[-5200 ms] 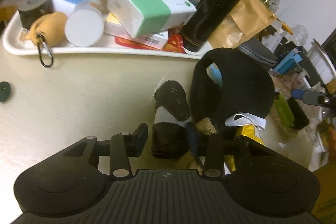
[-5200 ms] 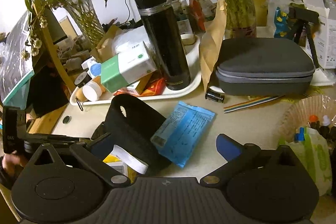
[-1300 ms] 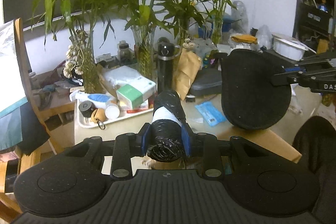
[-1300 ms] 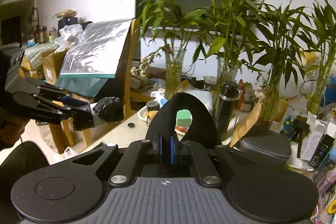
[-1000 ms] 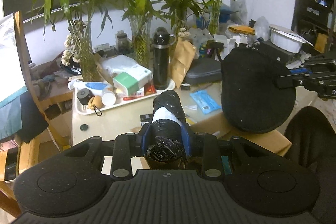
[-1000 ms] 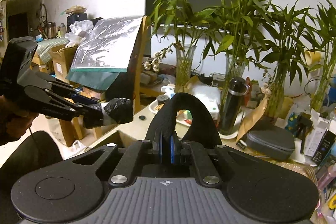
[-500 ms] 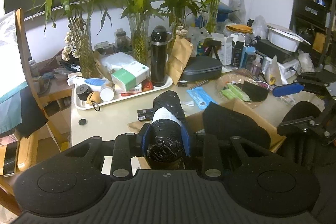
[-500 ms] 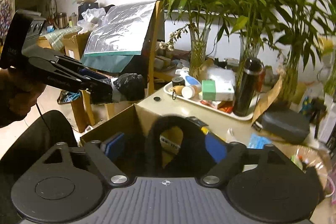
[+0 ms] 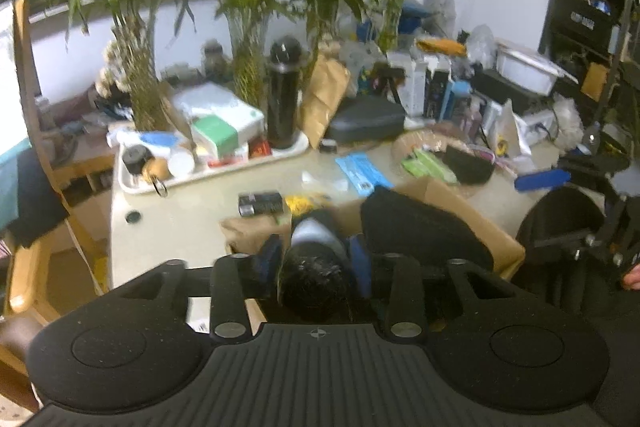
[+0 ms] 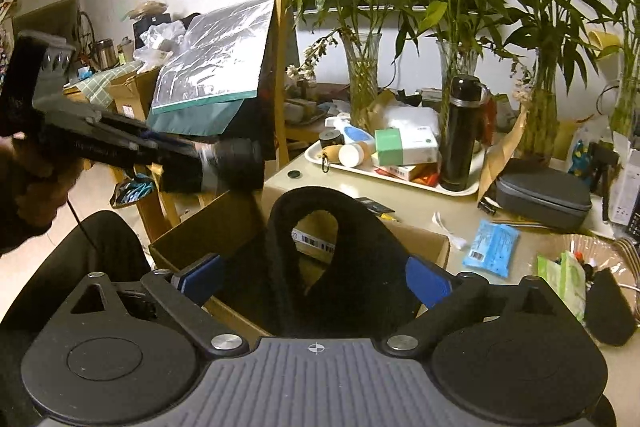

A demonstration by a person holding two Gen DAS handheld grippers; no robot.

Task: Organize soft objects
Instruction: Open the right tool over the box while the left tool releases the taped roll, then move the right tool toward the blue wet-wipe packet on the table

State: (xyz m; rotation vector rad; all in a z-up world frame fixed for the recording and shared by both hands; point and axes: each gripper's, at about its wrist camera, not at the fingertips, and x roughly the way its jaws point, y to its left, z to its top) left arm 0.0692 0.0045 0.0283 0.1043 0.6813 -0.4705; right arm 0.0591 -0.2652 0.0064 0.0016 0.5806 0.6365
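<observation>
- Tool in my right hand [image 10: 316,277] has its jaws spread wide and opening, pads clear of the black looped cushion [image 10: 320,247] between them, so that it can drop into the cardboard box [image 10: 224,227].
- Cushion leans inside the box, part above the rim.
- Tool in my left hand [image 9: 316,257] is opening, pads just beside the black-and-white soft roll [image 9: 316,251]; whether they press it I cannot tell.
- I hold that roll above the box's open top to drop it in.
- Box sits below the cluttered table [image 9: 180,211], within easy reach.
</observation>
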